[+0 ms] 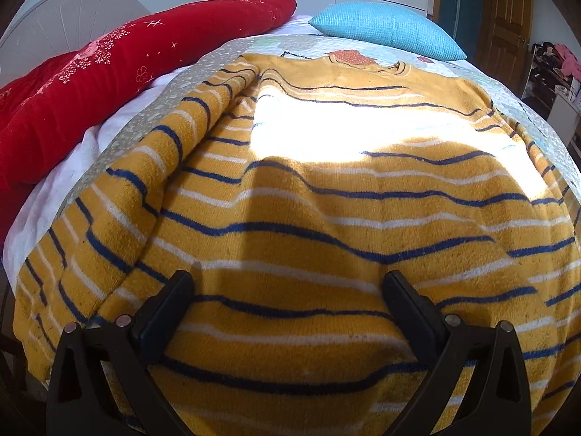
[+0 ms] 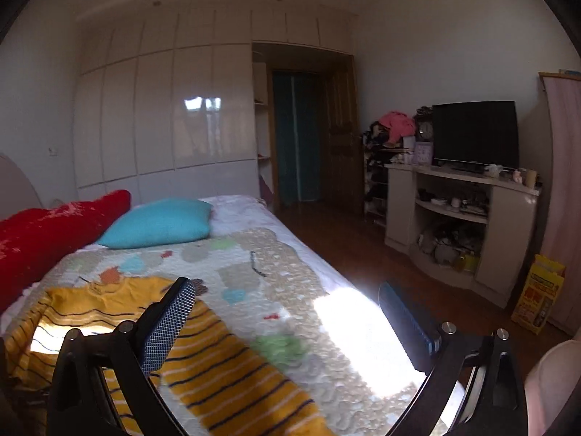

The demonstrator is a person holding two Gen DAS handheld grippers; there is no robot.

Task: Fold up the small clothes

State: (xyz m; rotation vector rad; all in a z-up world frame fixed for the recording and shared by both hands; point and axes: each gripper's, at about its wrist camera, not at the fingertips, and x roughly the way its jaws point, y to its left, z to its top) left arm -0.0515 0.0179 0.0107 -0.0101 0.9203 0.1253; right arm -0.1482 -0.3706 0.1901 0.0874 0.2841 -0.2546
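Over sweater (image 1: 326,200) hem: left gripper (image 1: 288,305) wide, empty; right gripper (image 2: 287,312) wide, raised beside sleeve (image 2: 236,370). Pinch both layers squarely before folding.

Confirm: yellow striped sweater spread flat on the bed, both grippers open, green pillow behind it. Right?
One error: the pillow behind the sweater is blue, not green, as the right wrist view shows. The rest holds: the sweater lies spread on the bed, and the left gripper and right gripper are both open.

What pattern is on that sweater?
Mustard yellow sweater with thin navy and white stripes; clearest in the left wrist view.
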